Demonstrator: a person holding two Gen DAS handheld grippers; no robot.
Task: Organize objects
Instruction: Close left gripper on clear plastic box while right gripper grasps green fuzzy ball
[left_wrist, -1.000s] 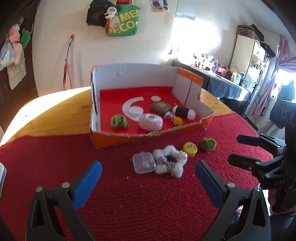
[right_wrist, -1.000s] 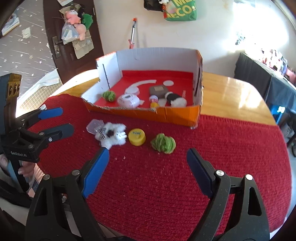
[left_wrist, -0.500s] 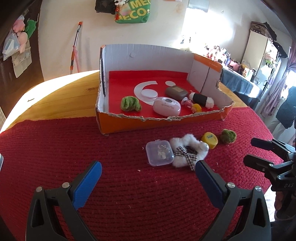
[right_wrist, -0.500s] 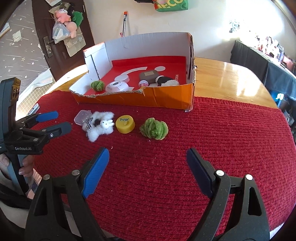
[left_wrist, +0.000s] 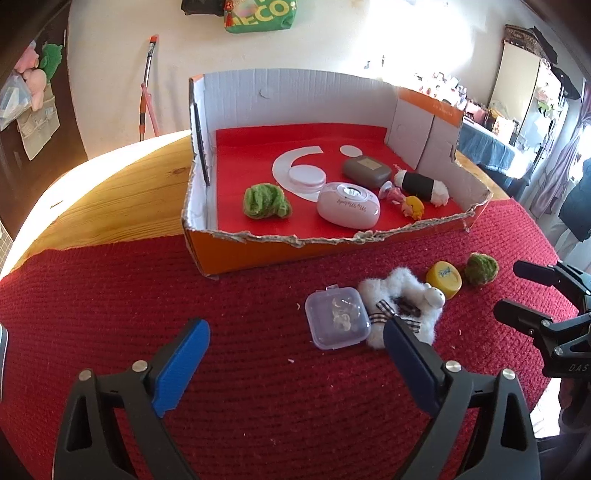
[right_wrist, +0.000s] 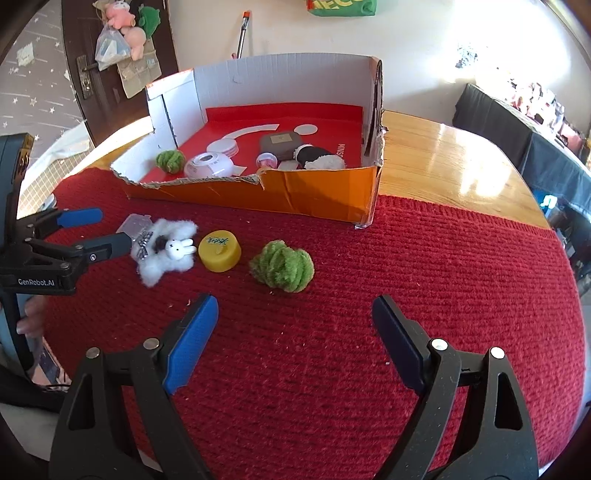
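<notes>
Both tongs (left_wrist: 295, 347) (right_wrist: 295, 317) open over mat (right_wrist: 406, 258)

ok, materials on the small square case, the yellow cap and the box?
Small square case: clear, glossy hard plastic; contents show through. Yellow cap: opaque smooth plastic, likely moulded. Box: corrugated cardboard, orange outside, white inside; torn front edge shows fluting.

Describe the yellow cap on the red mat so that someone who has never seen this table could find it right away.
Start at the orange cardboard box and look at the red mat in front of it, where four small things lie in a row. The yellow cap sits between the white fluffy toy and the green pom-pom; it is the only hard, smooth yellow disc there.
</notes>
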